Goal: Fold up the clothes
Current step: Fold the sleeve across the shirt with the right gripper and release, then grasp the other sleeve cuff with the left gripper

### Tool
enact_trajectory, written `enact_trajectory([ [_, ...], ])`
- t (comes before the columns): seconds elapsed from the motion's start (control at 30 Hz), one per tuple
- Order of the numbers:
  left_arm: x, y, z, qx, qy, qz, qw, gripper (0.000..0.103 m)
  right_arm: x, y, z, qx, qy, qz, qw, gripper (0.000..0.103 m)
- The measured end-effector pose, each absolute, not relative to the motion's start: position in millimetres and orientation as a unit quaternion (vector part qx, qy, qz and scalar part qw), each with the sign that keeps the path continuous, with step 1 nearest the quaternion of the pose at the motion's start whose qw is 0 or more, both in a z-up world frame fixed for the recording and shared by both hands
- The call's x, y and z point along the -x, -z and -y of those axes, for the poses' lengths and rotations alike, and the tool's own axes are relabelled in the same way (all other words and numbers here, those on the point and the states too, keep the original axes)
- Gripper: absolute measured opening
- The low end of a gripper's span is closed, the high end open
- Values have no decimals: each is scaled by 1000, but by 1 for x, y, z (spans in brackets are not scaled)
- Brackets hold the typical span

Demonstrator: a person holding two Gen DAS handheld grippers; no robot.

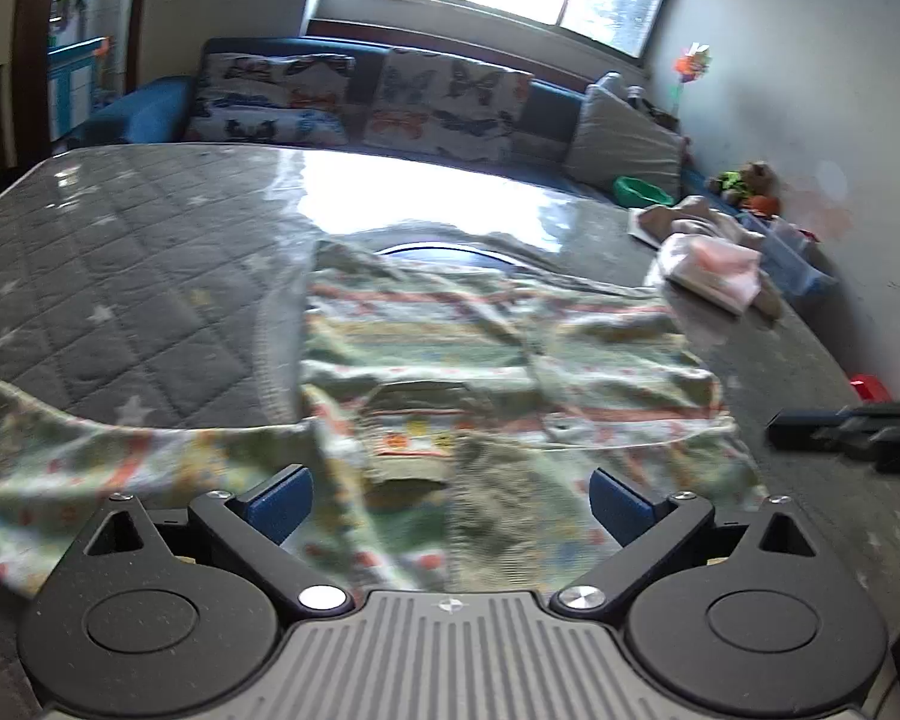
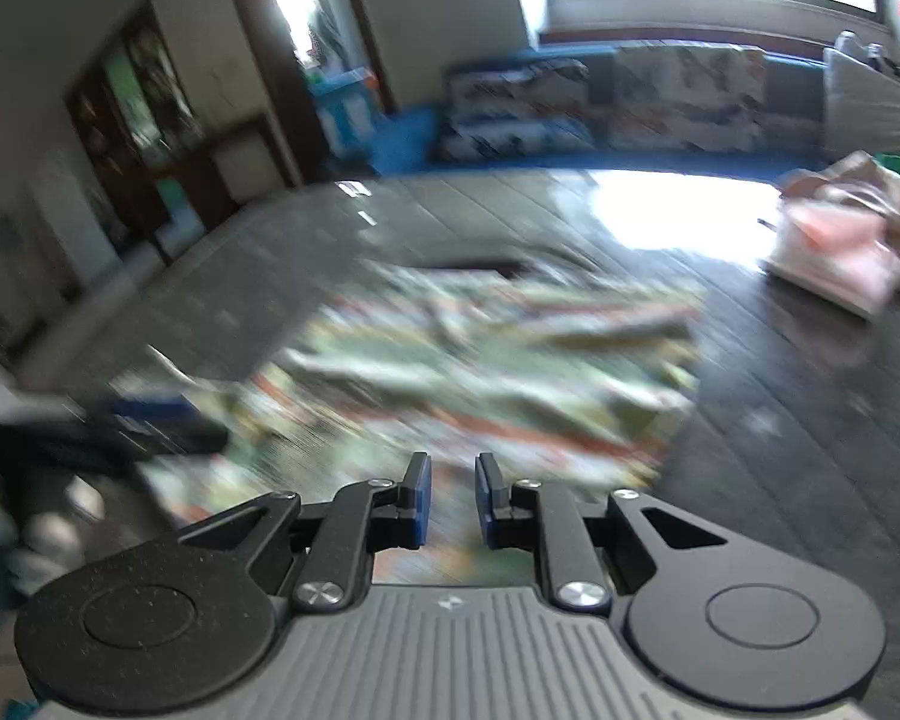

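A pale green garment [image 1: 450, 360] with orange stripes and small prints lies rumpled on the grey quilted table [image 1: 120, 276]; one part trails off toward the near left. My left gripper [image 1: 450, 498] hovers over its near edge, jaws wide apart, nothing between the blue pads [image 1: 282, 504]. In the right wrist view, blurred, the same garment [image 2: 480, 360] lies ahead. My right gripper [image 2: 453, 498] is above its near edge, pads a narrow gap apart with nothing pinched. Each gripper shows in the other's view: the right gripper [image 1: 840, 426] at the right edge, the left gripper [image 2: 150, 420] at the left.
A folded pink and white pile [image 1: 714, 270] [image 2: 828, 252] sits at the table's far right. A blue sofa with butterfly cushions [image 1: 444, 102] runs behind the table under a window. Toys and a clear box [image 1: 786, 240] stand by the right wall.
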State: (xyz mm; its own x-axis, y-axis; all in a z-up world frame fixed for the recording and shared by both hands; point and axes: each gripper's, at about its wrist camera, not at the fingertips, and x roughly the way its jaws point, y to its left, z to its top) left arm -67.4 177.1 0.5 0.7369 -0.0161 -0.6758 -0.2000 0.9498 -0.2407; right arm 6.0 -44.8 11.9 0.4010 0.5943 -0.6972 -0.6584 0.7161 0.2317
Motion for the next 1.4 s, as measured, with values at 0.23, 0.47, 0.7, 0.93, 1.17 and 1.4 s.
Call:
enact_trajectory([
  [0.23,46,5,-152,137,-9,-371,918,79,-19,16,64,35,-357,-403,842,16],
  [0.47,31,25,-142,134,15,-394,909,57,-35,31,46,64,-357,-375,853,16],
  [0.7,26,34,-154,143,7,-405,903,54,-40,40,52,68,-342,-385,855,11],
  [0.93,34,23,-146,138,30,-393,909,54,-9,23,56,78,-386,-388,833,13],
  [1.17,59,22,-130,106,57,-393,912,55,28,26,65,109,-399,-393,821,20],
  [1.4,69,29,-130,110,53,-395,910,60,42,26,59,141,-402,-378,822,22],
])
